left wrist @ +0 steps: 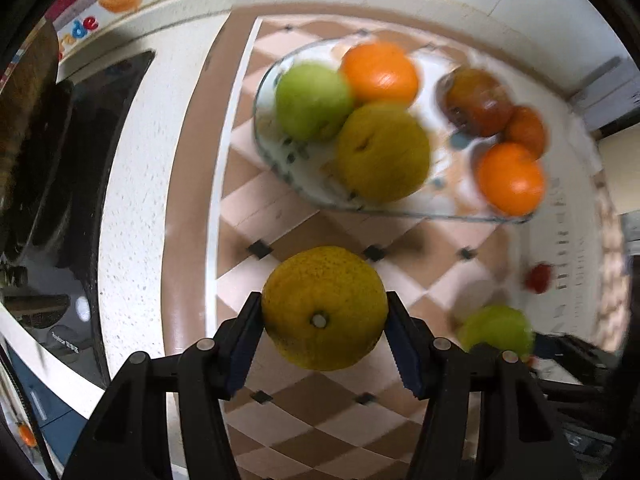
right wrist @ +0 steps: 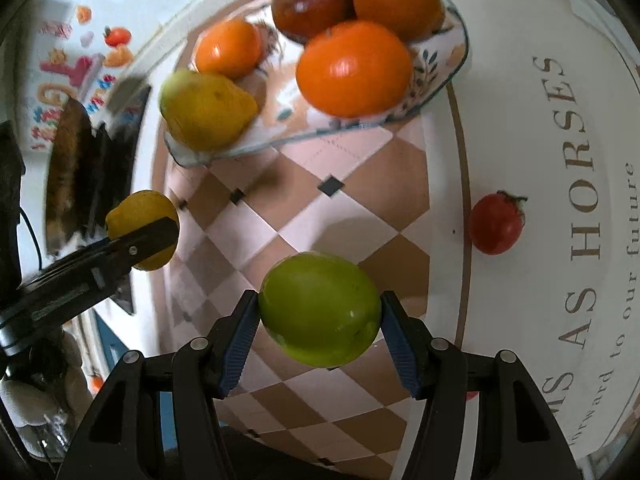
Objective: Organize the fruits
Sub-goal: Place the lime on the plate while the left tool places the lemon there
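My left gripper is shut on a yellow-green citrus fruit and holds it above the checkered cloth, short of the glass plate. The plate holds a green apple, a yellow pear, oranges and a dark red apple. My right gripper is shut on a green apple, also seen in the left wrist view. The left gripper with its citrus shows at the left of the right wrist view. The plate lies beyond.
A small red tomato lies on the white table rim to the right, also seen in the left wrist view. The checkered cloth covers the table middle. Dark objects stand at the left beyond the table edge.
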### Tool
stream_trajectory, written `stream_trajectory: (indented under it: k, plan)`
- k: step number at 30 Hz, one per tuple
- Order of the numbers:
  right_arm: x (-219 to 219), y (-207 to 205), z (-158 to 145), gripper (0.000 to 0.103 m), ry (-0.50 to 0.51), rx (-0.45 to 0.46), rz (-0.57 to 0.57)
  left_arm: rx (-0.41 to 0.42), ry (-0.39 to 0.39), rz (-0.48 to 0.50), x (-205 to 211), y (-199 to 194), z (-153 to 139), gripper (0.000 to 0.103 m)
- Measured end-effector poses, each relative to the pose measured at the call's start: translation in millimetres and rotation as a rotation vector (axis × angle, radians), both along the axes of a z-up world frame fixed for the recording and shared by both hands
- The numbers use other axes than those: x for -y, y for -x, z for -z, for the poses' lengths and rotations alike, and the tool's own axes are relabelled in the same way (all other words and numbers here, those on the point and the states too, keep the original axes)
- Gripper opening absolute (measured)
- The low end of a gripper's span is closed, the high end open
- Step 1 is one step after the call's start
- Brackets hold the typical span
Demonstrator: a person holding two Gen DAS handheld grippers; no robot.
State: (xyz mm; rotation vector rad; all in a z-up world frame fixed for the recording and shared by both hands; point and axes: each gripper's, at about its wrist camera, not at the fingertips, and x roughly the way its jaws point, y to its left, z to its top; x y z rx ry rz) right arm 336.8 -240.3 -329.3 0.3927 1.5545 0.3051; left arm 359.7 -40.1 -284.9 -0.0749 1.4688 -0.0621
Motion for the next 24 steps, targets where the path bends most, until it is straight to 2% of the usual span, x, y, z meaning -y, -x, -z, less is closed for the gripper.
stream_trajectory:
  k: [6,9,15,22,24]
  plan:
    - [21,-25,-42,0.063,-0.100,0.083,0.083,0.069,0.107,0.048,24,-27,-52,0.057]
    - [19,-44,-53,0.063,-0.109,0.122,0.086,0.050,0.135,0.083,39,-61,-57,0.057]
    - [5,-81,-45,0.063,-0.129,0.116,0.103,-0.036,0.100,0.124,55,-120,-30,0.057]
    - [-8,-100,-33,0.064,-0.129,0.074,0.137,-0.138,0.055,0.141,60,-142,4,0.057]
    - [-10,-102,-34,0.071,-0.131,0.073,0.141,-0.165,0.056,0.135,59,-144,12,0.057]
